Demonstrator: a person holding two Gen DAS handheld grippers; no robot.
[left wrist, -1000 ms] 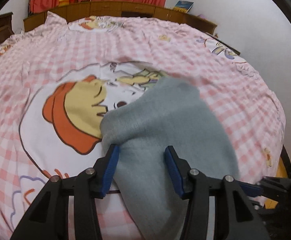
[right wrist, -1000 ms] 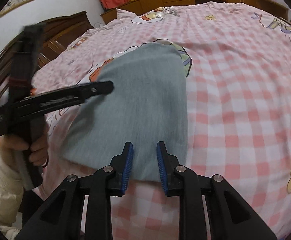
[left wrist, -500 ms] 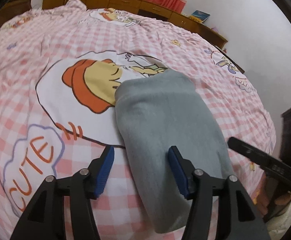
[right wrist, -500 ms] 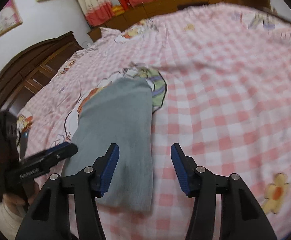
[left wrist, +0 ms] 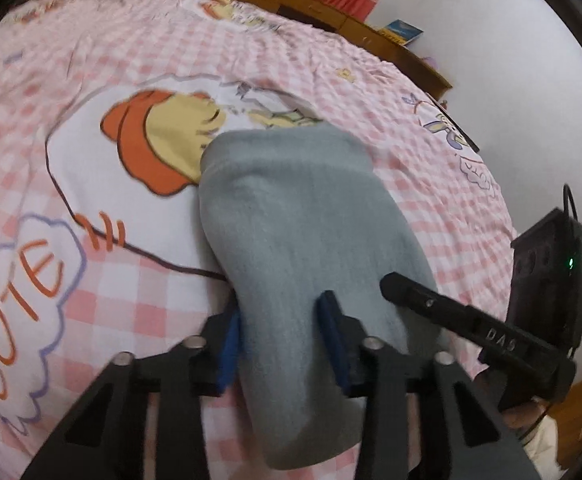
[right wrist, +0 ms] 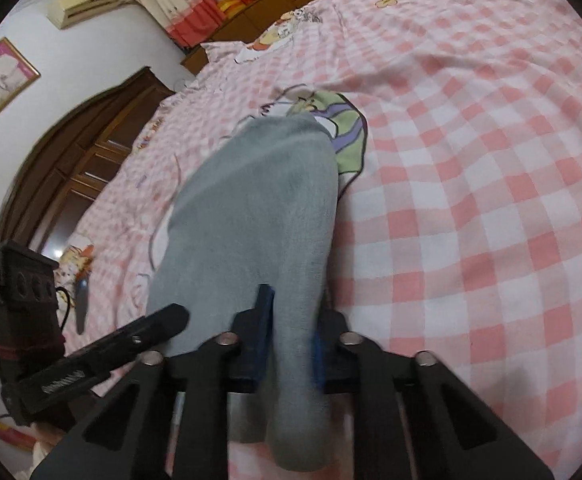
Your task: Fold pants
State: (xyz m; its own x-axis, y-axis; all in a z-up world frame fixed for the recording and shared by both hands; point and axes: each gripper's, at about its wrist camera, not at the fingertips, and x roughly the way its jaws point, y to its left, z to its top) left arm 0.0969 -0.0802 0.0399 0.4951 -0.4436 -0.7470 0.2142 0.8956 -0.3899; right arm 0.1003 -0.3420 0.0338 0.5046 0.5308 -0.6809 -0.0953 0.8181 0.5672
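i have both jaws closing on the near end of the grey pants, left gripper and right gripper at its two corners, so the end can lift evenly off the bed.

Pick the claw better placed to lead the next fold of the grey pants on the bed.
Neither clearly. The left claw and right claw are each closing on a near-end corner of the pants. Probably lift both together toward the far end.
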